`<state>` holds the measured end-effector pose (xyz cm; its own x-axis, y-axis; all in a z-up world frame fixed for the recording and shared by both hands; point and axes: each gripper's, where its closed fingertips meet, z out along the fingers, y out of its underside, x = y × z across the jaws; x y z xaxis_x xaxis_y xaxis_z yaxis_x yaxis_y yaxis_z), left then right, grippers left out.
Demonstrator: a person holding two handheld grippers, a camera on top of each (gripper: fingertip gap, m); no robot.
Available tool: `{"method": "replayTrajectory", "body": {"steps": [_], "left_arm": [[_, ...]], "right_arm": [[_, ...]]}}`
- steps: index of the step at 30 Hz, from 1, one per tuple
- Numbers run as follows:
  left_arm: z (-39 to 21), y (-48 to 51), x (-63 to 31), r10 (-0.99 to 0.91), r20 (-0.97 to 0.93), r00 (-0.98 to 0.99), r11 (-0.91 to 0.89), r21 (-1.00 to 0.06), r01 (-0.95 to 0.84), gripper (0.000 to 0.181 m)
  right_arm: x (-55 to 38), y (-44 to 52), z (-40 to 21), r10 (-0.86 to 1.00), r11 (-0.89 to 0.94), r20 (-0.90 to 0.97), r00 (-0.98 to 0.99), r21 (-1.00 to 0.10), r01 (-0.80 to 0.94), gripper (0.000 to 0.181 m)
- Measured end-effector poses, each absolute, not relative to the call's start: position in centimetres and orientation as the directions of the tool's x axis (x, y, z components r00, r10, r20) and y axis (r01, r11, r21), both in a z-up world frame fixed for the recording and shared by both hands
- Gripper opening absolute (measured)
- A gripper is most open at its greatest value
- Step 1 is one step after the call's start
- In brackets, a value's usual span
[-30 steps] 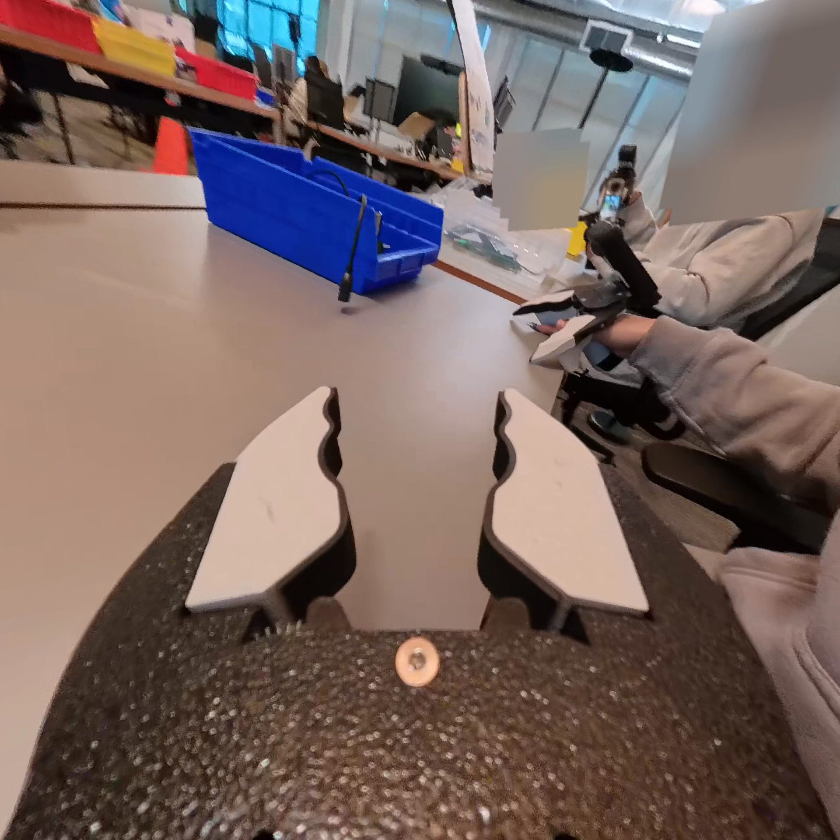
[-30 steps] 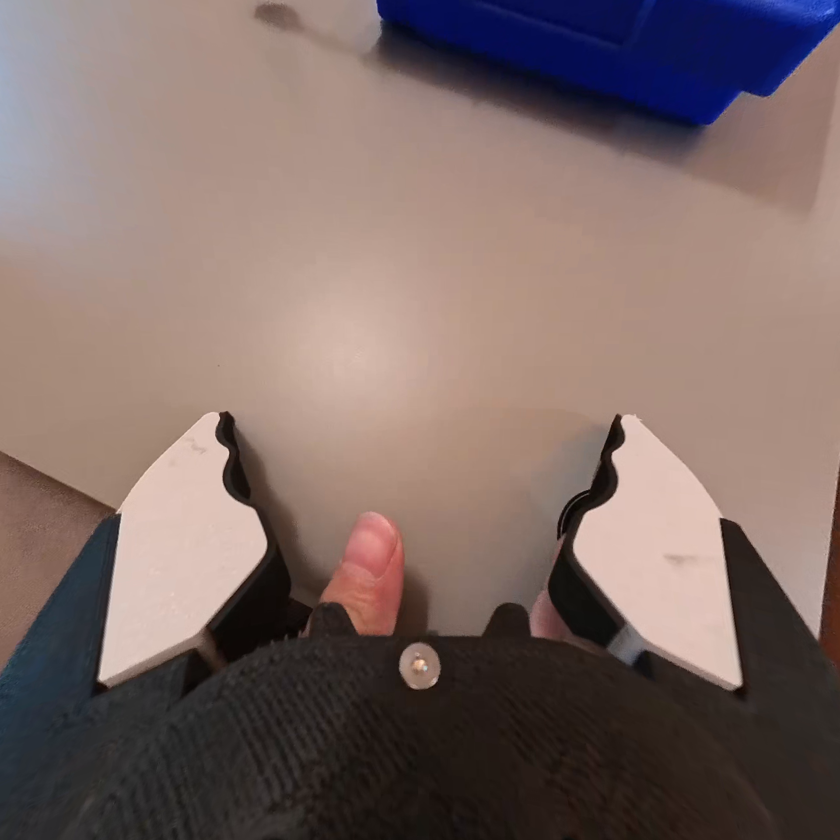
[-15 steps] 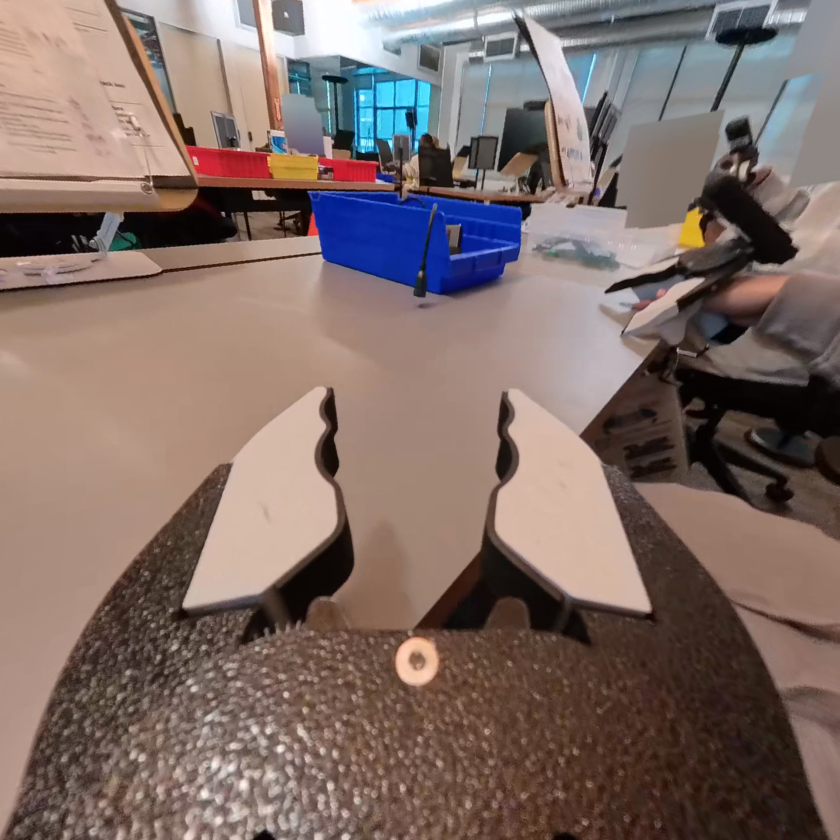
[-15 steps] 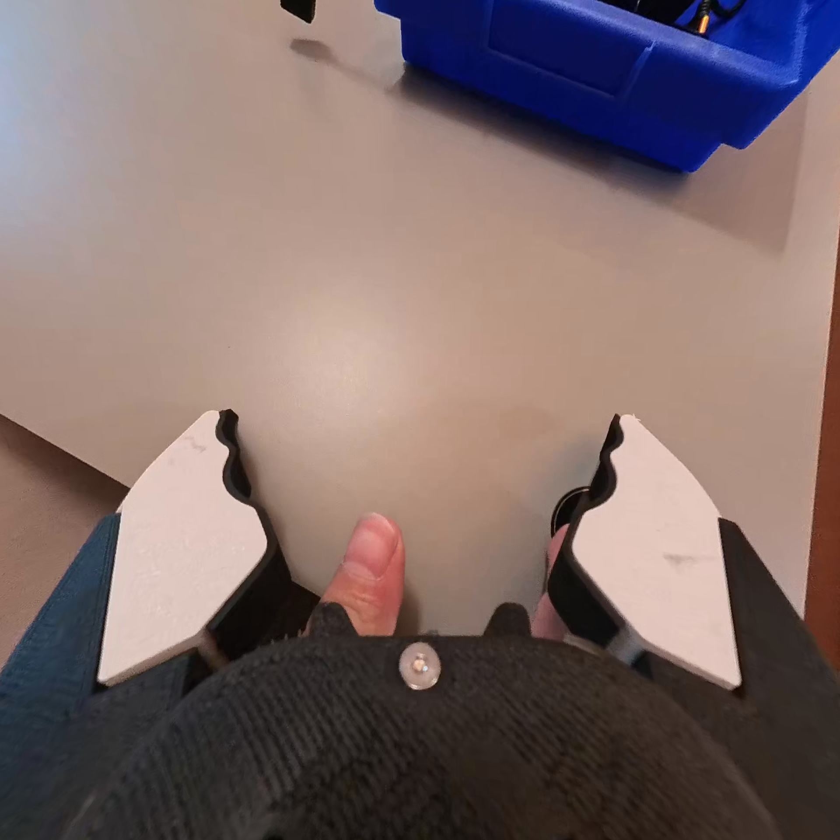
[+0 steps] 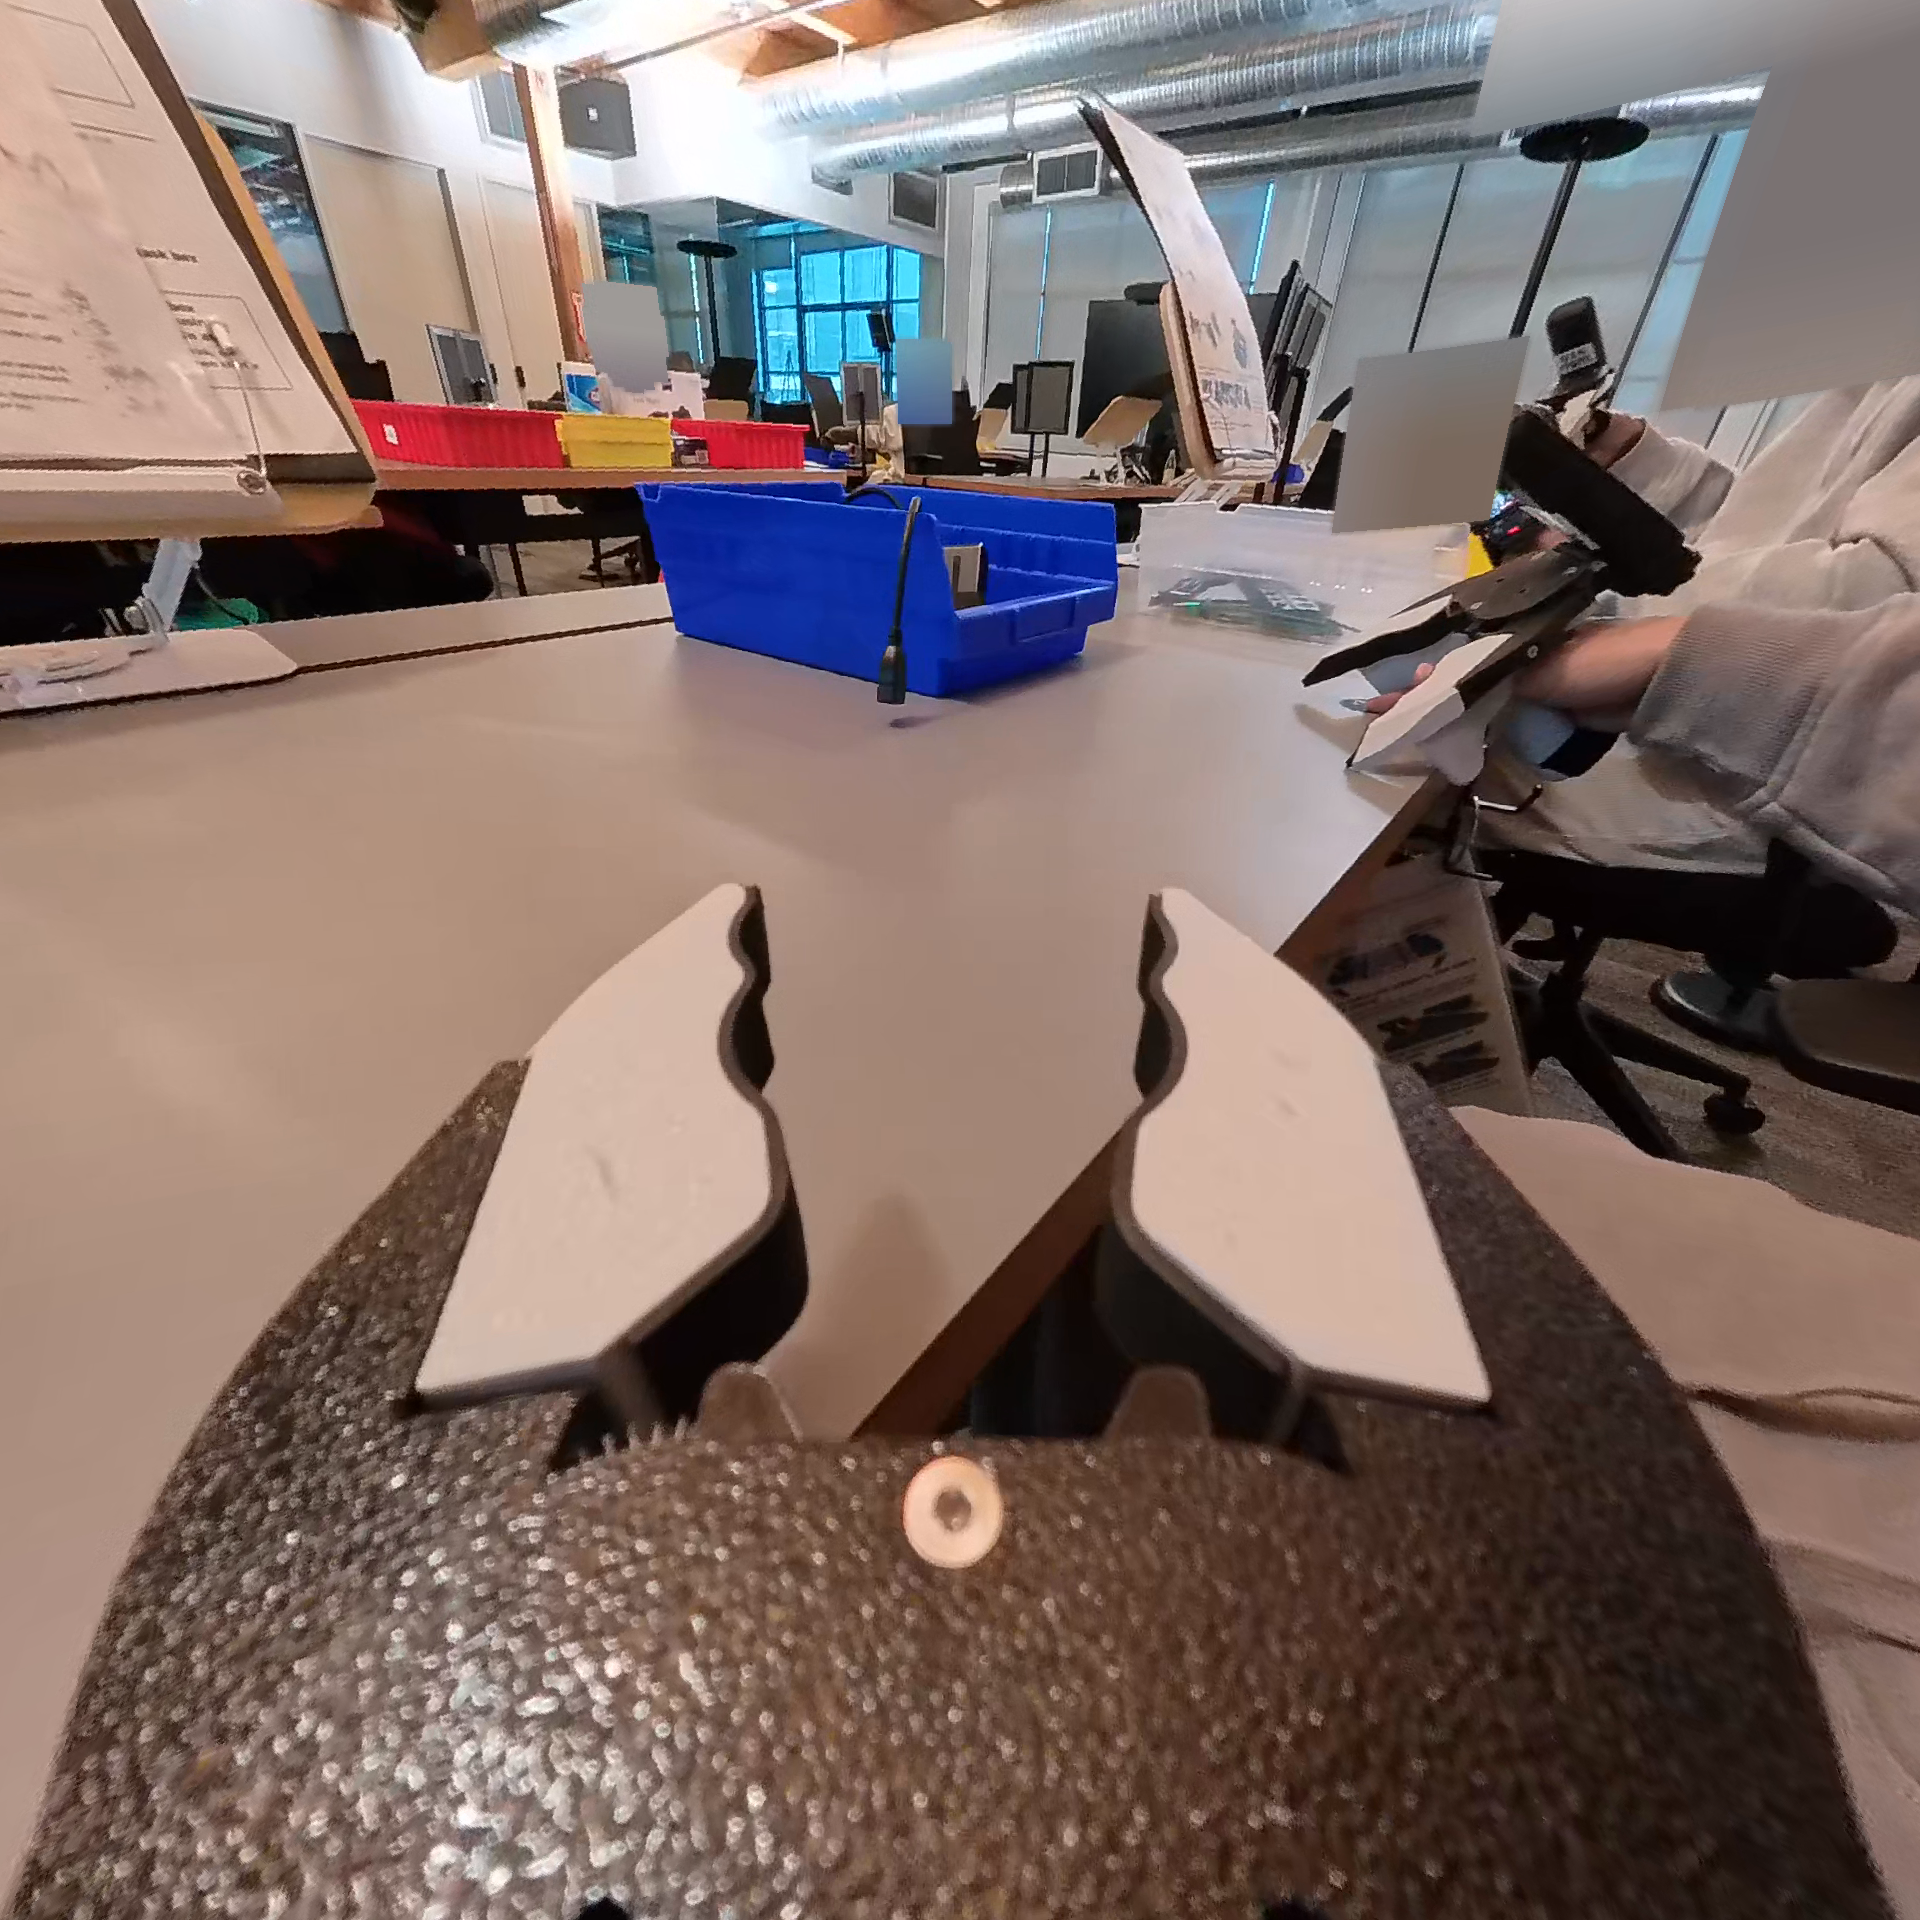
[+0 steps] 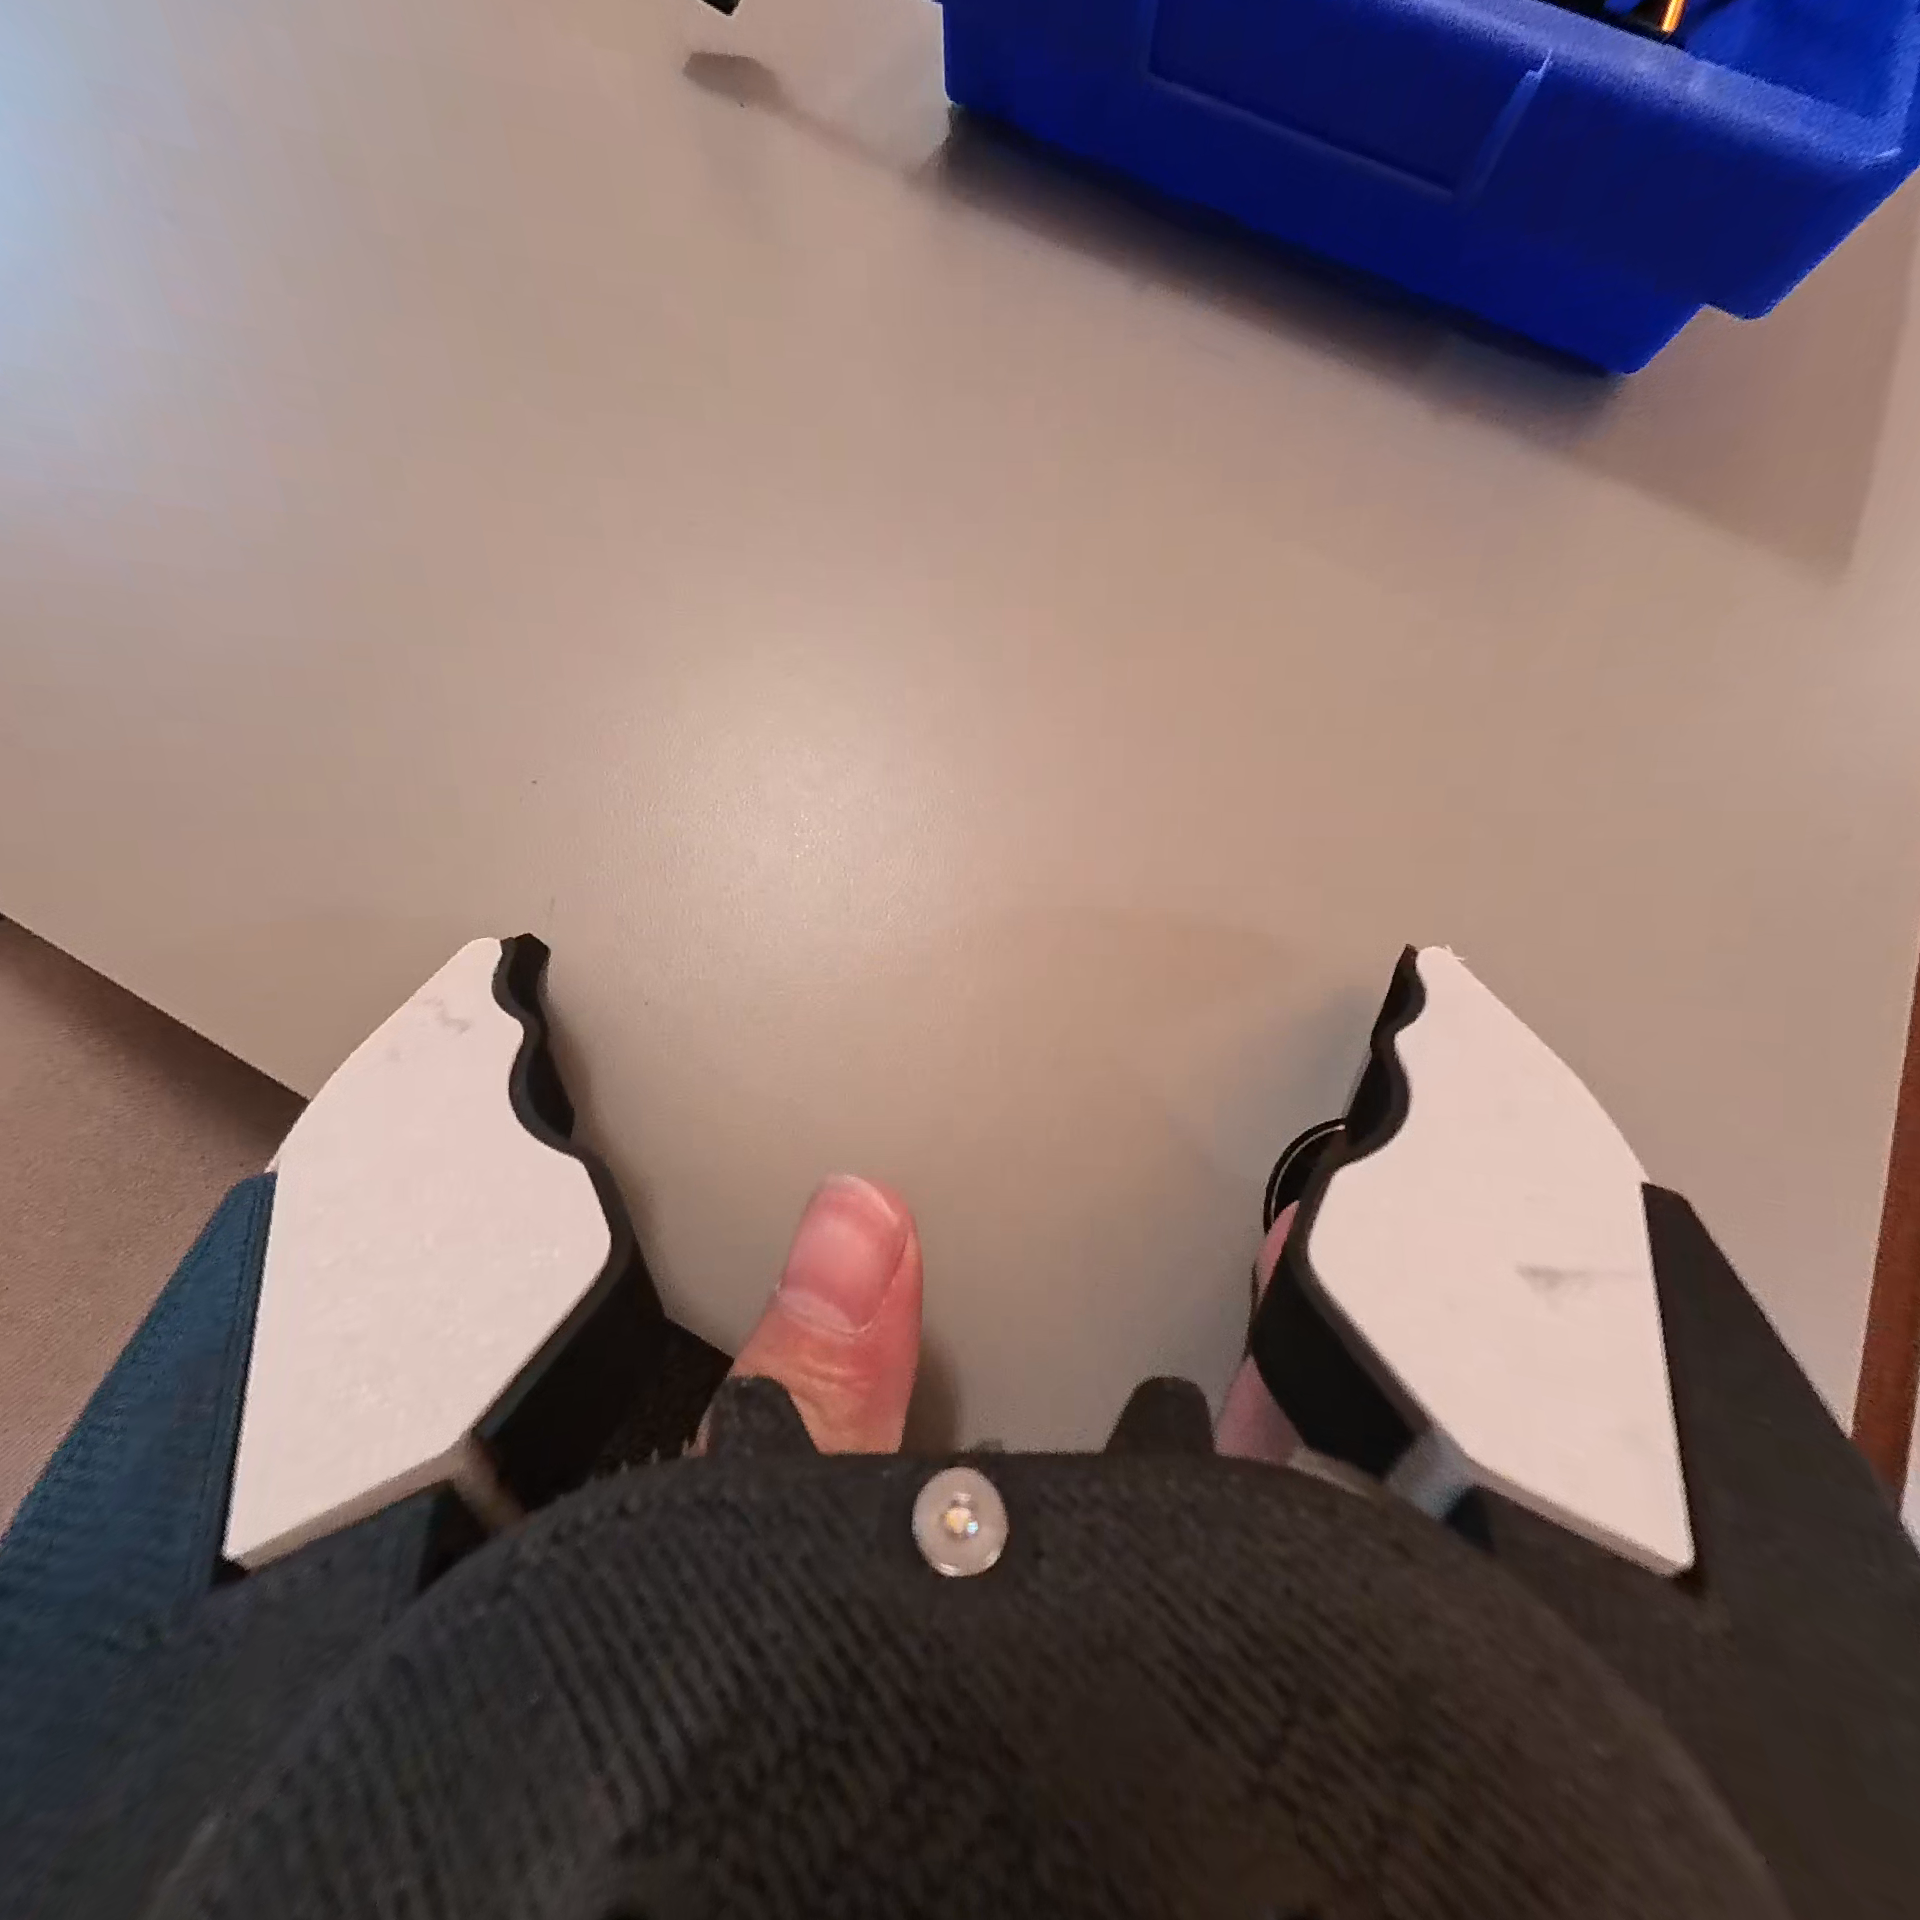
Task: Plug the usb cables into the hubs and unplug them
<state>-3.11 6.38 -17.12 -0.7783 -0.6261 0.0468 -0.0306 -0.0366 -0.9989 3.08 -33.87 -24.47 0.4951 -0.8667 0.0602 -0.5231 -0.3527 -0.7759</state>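
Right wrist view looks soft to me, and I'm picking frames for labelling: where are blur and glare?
Right wrist view: blue plastic bin smeared at its edges, pale glare patch on grey table. Left wrist view: sharp, wide-angle bending at the borders.

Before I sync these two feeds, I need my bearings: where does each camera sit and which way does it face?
Left wrist view: on the open left gripper, low, facing across the grey table toward the blue bin; a sleeve shows.
Right wrist view: on the open right gripper, looking down at the table; a thumb shows.
Shared: table, bin; the right gripper also shows in the left view.
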Motion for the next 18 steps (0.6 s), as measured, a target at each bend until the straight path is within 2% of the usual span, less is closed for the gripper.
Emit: {"method": "replayTrajectory", "body": {"steps": [15, 18], "left_arm": [[-17.00, 6.13, -3.87, -0.598, 0.034, -0.801, -0.068, -0.998, 0.008, 0.064], [-16.87, 6.31, -4.01, -0.599, 0.030, -0.800, -0.073, -0.997, 0.017, 0.063]], "right_arm": [[2.91, -33.92, -24.54, -0.863, -0.363, 0.020, 0.504, -0.720, -0.592, 0.146], [2.86, -33.88, -24.14, -0.862, -0.360, 0.038, 0.505, -0.747, -0.559, 0.146]]}}
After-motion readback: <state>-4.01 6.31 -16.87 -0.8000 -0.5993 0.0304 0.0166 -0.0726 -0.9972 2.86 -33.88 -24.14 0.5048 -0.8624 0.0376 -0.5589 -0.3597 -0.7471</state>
